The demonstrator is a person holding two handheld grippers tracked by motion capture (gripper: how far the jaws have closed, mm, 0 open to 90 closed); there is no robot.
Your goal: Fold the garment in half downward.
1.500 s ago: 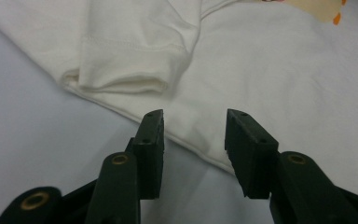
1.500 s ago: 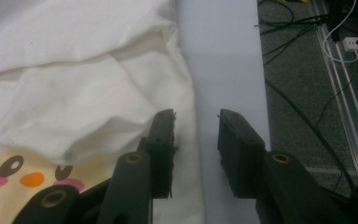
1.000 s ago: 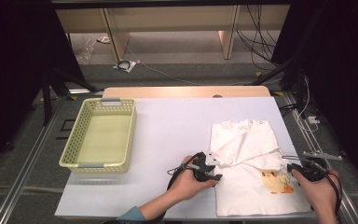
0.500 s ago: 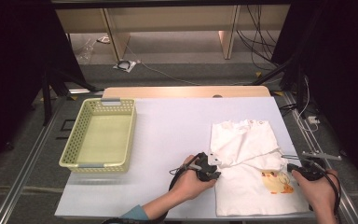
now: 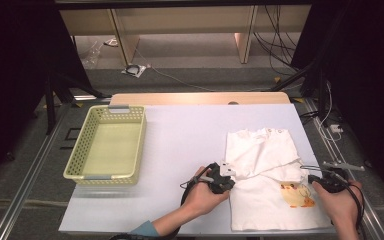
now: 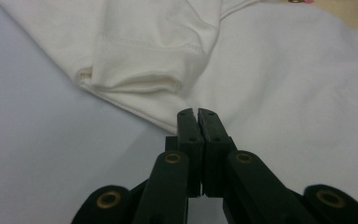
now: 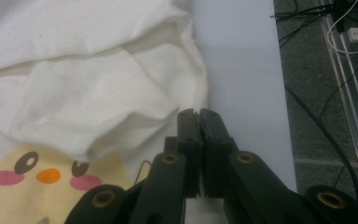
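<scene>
A white shirt (image 5: 265, 150) with a yellow chick print (image 5: 295, 195) lies flat at the table's right front. A person's left hand holds my left gripper (image 5: 231, 179) at the shirt's left edge, just below the folded sleeve (image 6: 140, 60). Its jaws have just been closing and now stand together, pinching the cloth edge (image 6: 168, 122). My right gripper (image 5: 312, 178) is at the shirt's right edge, beside the print. Its jaws are pressed together on the rumpled sleeve fold (image 7: 121, 126), above the chick's face (image 7: 46, 175).
A pale yellow-green slotted basket (image 5: 105, 176) stands hollow at the table's left. The white tabletop (image 5: 185, 135) stretches between basket and shirt. A metal rail (image 7: 354, 121) and cables (image 7: 317, 116) run along the floor past the table's right edge.
</scene>
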